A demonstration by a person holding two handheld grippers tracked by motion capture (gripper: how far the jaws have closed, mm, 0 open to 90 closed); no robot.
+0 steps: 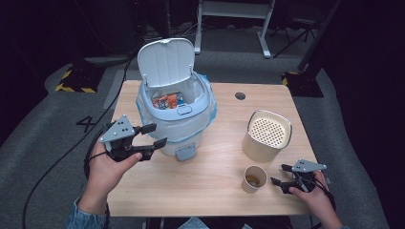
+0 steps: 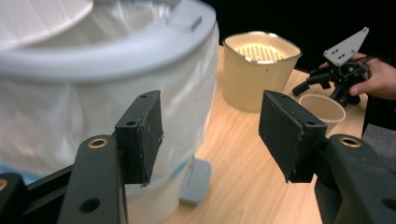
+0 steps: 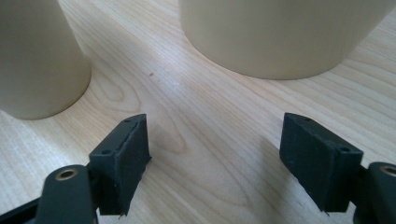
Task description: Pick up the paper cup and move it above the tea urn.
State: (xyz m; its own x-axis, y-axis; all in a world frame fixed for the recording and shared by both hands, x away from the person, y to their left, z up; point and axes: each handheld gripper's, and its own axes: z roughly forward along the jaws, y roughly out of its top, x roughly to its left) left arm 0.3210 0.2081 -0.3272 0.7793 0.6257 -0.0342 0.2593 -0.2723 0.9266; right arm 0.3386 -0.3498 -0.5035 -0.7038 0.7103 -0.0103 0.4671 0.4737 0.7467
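A small pale-blue pedal bin (image 1: 176, 119) stands at the back left of the wooden table (image 1: 215, 191), its lid (image 1: 166, 62) raised and a clear bag lining it. An orange and blue wrapper (image 1: 168, 100) lies inside. My left gripper (image 1: 157, 135) hovers at the bin's left front, jaws open and empty; in the left gripper view (image 2: 210, 135) the bin wall (image 2: 93, 70) sits just behind the left pad. My right gripper (image 1: 279, 174) rests low by the front right edge, open, just right of a paper cup (image 1: 253, 179) with brown residue. The right gripper view (image 3: 215, 158) has bare wood between the pads.
A beige canister (image 1: 266, 136) with a perforated top stands behind the cup, close to the right gripper. The bin's grey pedal (image 1: 185, 152) juts out toward me. A round cable hole (image 1: 240, 96) sits near the table's back edge. Grey floor surrounds the table.
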